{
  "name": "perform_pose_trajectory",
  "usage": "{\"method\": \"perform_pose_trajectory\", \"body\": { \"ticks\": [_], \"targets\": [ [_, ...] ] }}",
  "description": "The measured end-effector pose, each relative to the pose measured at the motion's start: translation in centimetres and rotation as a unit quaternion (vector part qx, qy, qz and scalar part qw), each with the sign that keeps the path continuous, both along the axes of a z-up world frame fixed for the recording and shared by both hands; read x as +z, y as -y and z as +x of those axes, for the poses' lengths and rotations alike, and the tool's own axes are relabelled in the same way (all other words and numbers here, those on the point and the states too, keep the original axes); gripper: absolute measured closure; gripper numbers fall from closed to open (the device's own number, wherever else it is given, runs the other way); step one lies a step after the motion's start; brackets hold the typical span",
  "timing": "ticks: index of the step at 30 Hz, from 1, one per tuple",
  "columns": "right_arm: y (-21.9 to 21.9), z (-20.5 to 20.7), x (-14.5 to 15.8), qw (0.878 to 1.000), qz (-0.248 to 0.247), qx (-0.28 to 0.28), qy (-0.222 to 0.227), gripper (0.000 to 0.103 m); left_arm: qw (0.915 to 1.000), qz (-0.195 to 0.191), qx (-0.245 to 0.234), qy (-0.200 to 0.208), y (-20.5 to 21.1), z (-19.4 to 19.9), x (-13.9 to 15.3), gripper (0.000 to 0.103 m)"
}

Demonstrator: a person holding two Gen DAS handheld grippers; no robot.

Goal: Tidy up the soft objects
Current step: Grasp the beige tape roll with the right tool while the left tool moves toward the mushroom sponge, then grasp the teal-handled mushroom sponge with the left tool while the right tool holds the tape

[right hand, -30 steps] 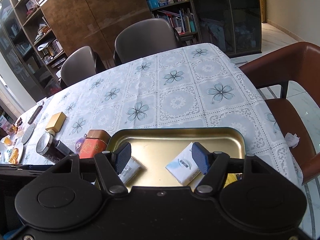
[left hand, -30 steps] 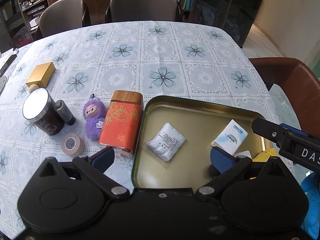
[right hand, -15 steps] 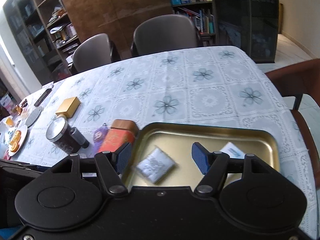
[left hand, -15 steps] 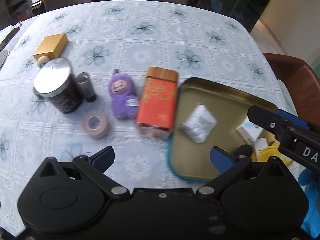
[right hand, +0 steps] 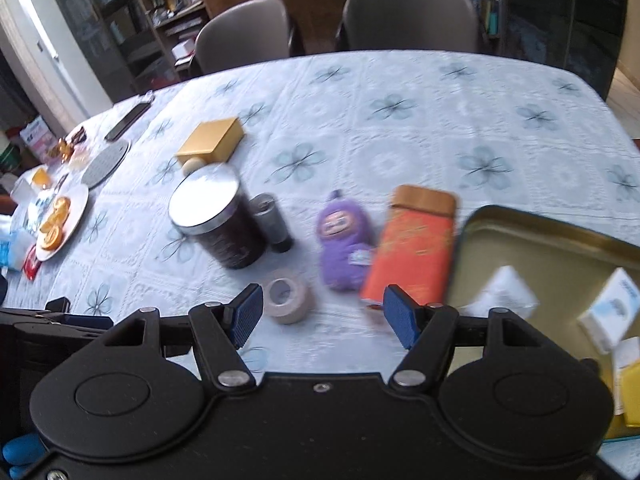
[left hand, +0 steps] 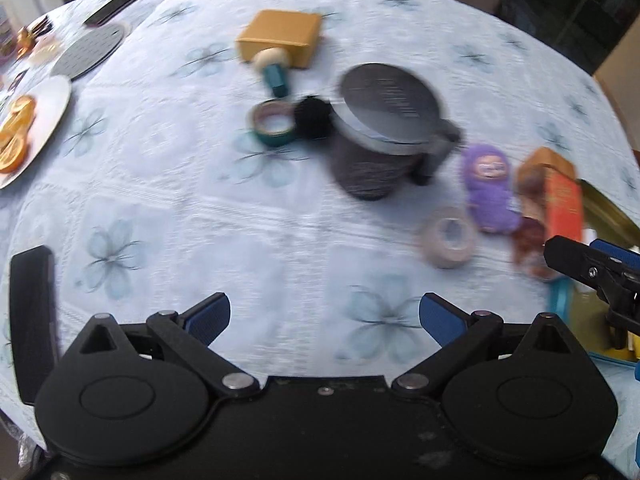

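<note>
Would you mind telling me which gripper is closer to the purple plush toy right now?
Right. The right gripper is open just short of the purple plush toy, almost lined up with it. The left gripper, also open, sits farther back, the toy well off to its right.

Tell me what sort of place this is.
Most likely a home dining room or study: a table under a floral tablecloth, upholstered chairs drawn up to it, bookshelves along the wall, and a plate of orange slices at the table's edge.
</note>
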State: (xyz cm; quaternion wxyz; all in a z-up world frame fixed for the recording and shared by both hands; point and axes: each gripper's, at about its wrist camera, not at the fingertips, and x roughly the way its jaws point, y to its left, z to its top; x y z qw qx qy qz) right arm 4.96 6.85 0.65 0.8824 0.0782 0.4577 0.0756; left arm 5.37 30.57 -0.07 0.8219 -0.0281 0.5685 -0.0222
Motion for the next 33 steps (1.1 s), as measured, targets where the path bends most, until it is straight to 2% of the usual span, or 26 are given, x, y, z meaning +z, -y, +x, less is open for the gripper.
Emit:
{"method": "perform_pose_trajectory", "body": {
  "ticks": [6,13,21,23,27,29,33],
  "targets": [
    [-4.5,2.4,-3.1,0.999,-0.023,0.005,-0.031,0.039,0.9995,0.021,0.019,-0.016,-6.2,2.2,-1.6,0.003],
    [-6.1,4.2,-5.4,0.996,-0.05,-0.041,-0.064,0.039,0.9996,0.01,0.016,-0.019,-9.5,6.5,-1.9,0.003],
    [-6.9,5.2,-6.8,0.992,-0.078,-0.064,-0.081,0.04,1.0,-0.007,-0.004,-0.004,-9.5,12.5,-1.2,0.003],
    [-7.0,5.6,-7.3,0.991,-0.082,-0.068,-0.087,0.043,0.9999,-0.013,-0.006,-0.009,-9.5,13.5,-1.4,0.003],
    [-7.2,6.1,-7.7,0.99,-0.089,-0.065,-0.093,0.047,0.9996,-0.026,-0.006,-0.013,-9.3,14.3,-1.5,0.003],
    [-7.3,6.0,-7.8,0.988,-0.1,-0.066,-0.097,0.054,0.9996,-0.026,-0.007,-0.012,-9.1,14.6,-1.5,0.003],
    [-6.8,6.0,-7.8,0.988,-0.084,-0.075,-0.106,0.054,0.9996,-0.02,-0.016,-0.011,-8.7,15.0,-1.7,0.003]
  ]
}}
